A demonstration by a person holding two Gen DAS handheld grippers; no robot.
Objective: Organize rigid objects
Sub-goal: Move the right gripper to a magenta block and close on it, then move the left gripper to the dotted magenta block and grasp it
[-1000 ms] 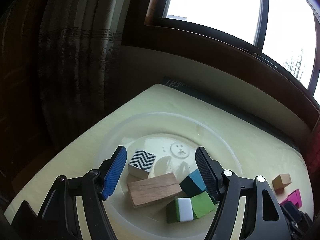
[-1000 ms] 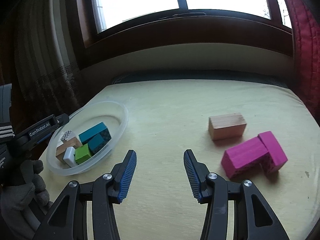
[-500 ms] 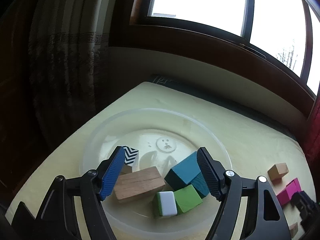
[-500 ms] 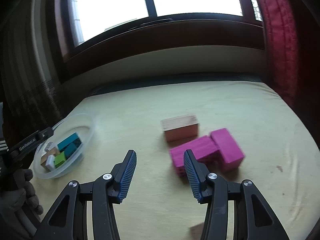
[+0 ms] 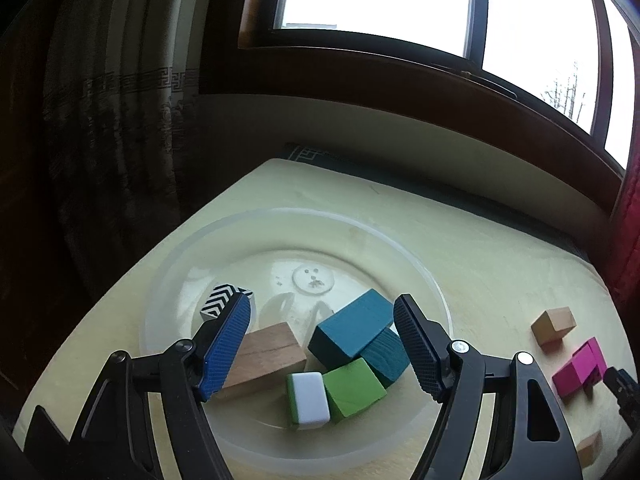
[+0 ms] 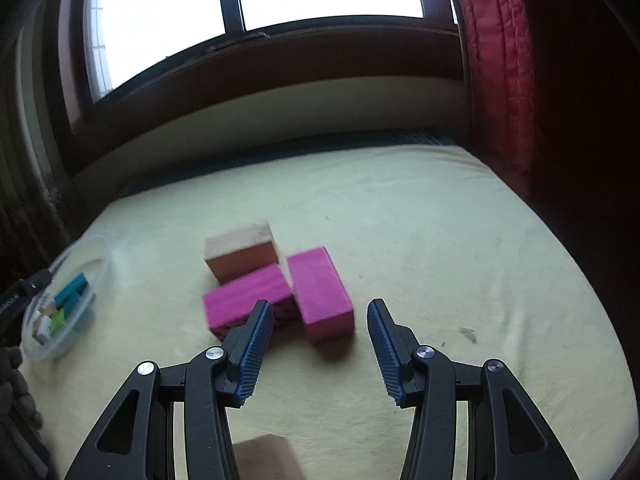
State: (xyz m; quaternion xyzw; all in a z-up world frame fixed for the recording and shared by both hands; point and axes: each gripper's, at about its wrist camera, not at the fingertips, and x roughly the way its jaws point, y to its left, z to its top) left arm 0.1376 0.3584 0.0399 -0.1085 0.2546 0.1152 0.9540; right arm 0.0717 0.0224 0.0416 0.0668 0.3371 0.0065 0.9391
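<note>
Directly ahead of your right gripper (image 6: 320, 344), two magenta blocks (image 6: 320, 292) lie touching in an L on the pale yellow table (image 6: 440, 240), with a tan wooden block (image 6: 240, 254) just beside them on the far side; the frame is slightly motion-blurred. Your right jaws are spread wide with nothing between them, the right-hand magenta block sitting just beyond the gap. Another brown block (image 6: 266, 456) shows blurred at the bottom edge. To the left, the clear plastic bowl (image 5: 420, 272) holds the sorted pieces: a teal block (image 5: 352, 328) leaning on a second teal block (image 5: 386, 354), a green block (image 5: 354, 388), a green-and-white tile (image 5: 308, 398), a long wooden block (image 5: 266, 354) and a black-and-white zigzag cube (image 5: 220, 300). Your left gripper (image 5: 322, 344) hovers over that bowl, jaws spread, gripping nothing. A dark-framed window (image 6: 280, 8) and red curtain (image 6: 500, 60) stand behind the table.
</note>
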